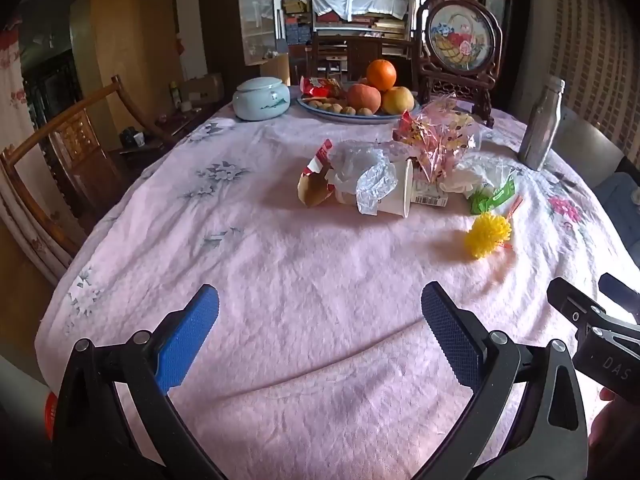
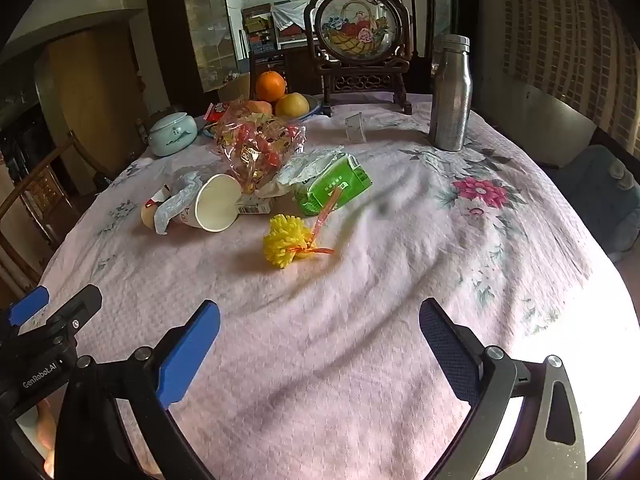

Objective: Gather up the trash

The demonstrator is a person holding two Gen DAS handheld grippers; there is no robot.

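A heap of trash lies mid-table on the pink tablecloth: a tipped white paper cup, crumpled clear plastic, a torn red and brown wrapper, a crinkled cellophane bag, a green packet and a yellow pom-pom with an orange tie. My left gripper is open and empty, low over the near cloth. My right gripper is open and empty, short of the pom-pom. Its black body shows at the right edge of the left wrist view.
A fruit plate with oranges, a pale blue lidded jar, a steel bottle and a framed embroidery screen stand at the back. A small clear cup sits near the screen. Wooden chairs stand at the left.
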